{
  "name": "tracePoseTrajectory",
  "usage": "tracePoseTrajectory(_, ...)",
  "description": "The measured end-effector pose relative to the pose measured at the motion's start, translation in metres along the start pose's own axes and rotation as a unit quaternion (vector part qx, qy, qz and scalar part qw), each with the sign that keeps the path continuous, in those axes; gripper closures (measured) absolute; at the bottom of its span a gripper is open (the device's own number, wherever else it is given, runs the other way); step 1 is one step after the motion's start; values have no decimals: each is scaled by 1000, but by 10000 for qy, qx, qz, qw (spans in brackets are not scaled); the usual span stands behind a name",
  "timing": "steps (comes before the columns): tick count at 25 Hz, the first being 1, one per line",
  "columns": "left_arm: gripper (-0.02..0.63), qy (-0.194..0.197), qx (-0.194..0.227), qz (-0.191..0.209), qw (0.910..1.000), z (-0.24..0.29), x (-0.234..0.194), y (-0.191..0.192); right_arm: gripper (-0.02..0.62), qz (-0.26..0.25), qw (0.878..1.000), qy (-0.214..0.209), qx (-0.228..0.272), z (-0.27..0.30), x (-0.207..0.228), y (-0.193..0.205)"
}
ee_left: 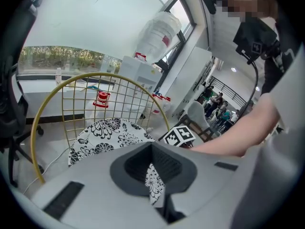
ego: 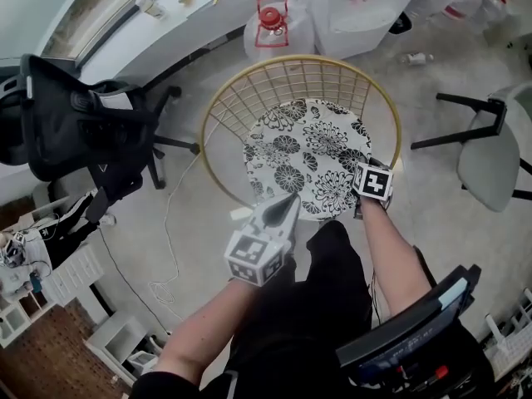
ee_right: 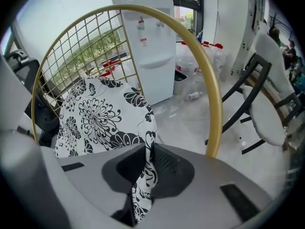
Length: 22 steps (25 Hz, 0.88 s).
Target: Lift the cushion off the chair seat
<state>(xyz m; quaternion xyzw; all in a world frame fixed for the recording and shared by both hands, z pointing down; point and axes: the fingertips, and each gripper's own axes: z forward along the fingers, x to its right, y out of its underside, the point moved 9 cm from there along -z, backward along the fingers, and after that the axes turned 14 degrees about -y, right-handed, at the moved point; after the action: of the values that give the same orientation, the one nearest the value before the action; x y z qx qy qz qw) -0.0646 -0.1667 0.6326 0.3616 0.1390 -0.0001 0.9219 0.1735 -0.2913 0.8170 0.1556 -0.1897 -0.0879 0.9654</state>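
Note:
A round white cushion with black flowers (ego: 312, 156) lies in the seat of a gold wire chair (ego: 218, 106). My left gripper (ego: 287, 204) is at the cushion's near left edge; in the left gripper view its jaws (ee_left: 153, 182) are shut on a fold of the printed fabric, and the rest of the cushion (ee_left: 109, 135) spreads ahead. My right gripper (ego: 363, 171) sits at the near right edge, under its marker cube. In the right gripper view its jaws (ee_right: 145, 175) pinch the cushion's edge (ee_right: 95, 118), which stands up between the pads beside the gold rim (ee_right: 209, 80).
A black office chair (ego: 75, 123) stands to the left, and a white chair with black legs (ego: 490, 152) to the right. A water jug with a red handle (ego: 274, 23) and a dispenser (ee_right: 147, 32) stand behind the gold chair. A white cable (ego: 166, 248) trails on the floor.

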Motion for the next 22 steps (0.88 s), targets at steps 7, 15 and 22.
tracePoseTrajectory(7, 601, 31, 239, 49, 9997, -24, 8, -11, 555, -15, 9997, -116, 234, -27, -11, -1)
tracePoseTrajectory(15, 601, 123, 527, 126, 9985, -54, 8, -22, 560, -88, 9985, -262, 480, -58, -31, 2)
tracePoseTrajectory(22, 601, 187, 894, 306, 9954, -88, 2, -35, 561, -232, 9960, -440, 742, -86, -58, 3)
